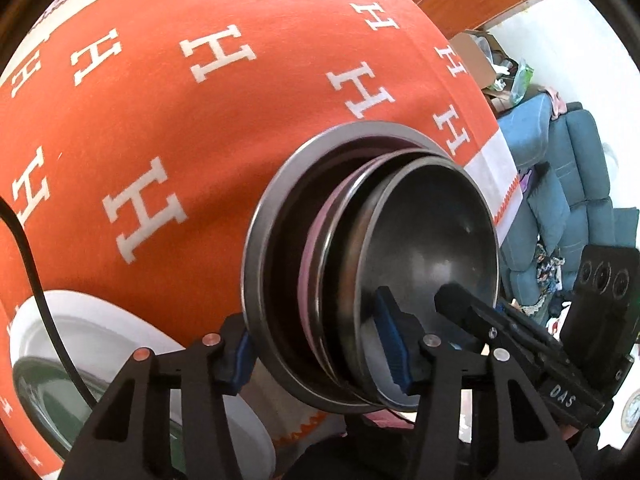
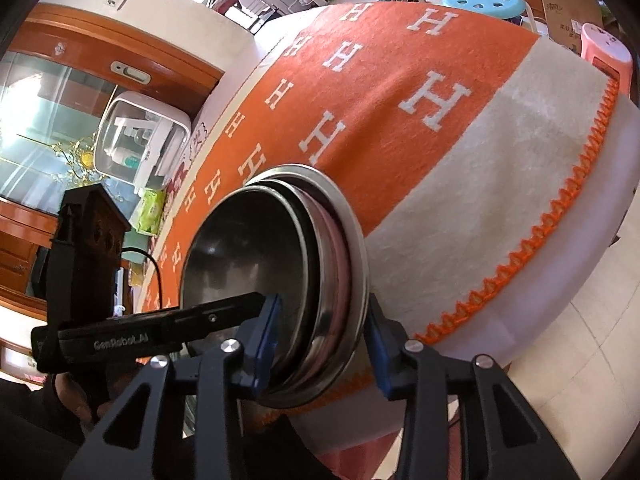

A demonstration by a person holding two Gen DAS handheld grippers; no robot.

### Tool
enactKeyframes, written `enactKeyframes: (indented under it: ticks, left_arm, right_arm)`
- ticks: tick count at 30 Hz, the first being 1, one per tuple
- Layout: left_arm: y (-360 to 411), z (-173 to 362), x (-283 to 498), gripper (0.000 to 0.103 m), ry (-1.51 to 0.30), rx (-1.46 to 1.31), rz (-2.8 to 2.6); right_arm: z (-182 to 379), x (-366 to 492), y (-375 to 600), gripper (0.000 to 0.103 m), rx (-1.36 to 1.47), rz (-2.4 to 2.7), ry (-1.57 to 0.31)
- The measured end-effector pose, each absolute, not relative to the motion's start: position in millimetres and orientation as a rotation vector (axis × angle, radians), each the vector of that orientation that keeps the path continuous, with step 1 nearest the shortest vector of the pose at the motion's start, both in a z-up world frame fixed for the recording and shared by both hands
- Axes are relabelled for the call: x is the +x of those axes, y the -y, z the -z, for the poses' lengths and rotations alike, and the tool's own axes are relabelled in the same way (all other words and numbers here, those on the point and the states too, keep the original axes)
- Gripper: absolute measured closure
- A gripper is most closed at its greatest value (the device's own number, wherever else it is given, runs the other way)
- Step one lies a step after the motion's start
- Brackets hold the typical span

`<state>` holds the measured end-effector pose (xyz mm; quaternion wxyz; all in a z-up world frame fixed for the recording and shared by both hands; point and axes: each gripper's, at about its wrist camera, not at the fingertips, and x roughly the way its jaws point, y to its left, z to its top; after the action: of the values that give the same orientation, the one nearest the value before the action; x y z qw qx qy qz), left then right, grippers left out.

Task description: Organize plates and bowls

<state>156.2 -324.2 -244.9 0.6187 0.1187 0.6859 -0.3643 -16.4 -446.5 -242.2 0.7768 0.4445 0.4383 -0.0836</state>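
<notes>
We have a nested stack of steel bowls and plates [image 1: 372, 264] resting near the edge of the desk [image 1: 160, 100], which is covered in an orange cloth patterned with white H letters. The stack is our landmark. A wide steel plate lies at its bottom, a pink dish [image 1: 310, 240] sits inside that, and smaller steel bowls sit on top.

Our left claw [image 1: 320, 354] straddles the near rim of the stack, one blue pad outside the wide plate and the other inside the top bowl; it appears clenched on the rims. Our right claw [image 2: 322, 340] bites the opposite side of the stack in the same way, one pad inside, one outside, seemingly grasping the rims too.

Both claws point steeply down toward the stack, the left more steeply than the right.

To do this step well, we judge that both grips should be firm and even before lifting, and the stack kept level so the nested pieces do not slide.

A white plate [image 1: 80, 332] lies on the desk, left of the stack.
</notes>
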Motion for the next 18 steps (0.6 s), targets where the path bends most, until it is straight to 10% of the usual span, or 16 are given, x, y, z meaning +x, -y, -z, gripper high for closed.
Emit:
enactKeyframes:
  ticks: [18]
  left_arm:
    - [324,232,103,0.052,-1.568,0.121,0.743]
  right_arm:
    - [225,-37,474,0.075,0.802,0.052,-1.023]
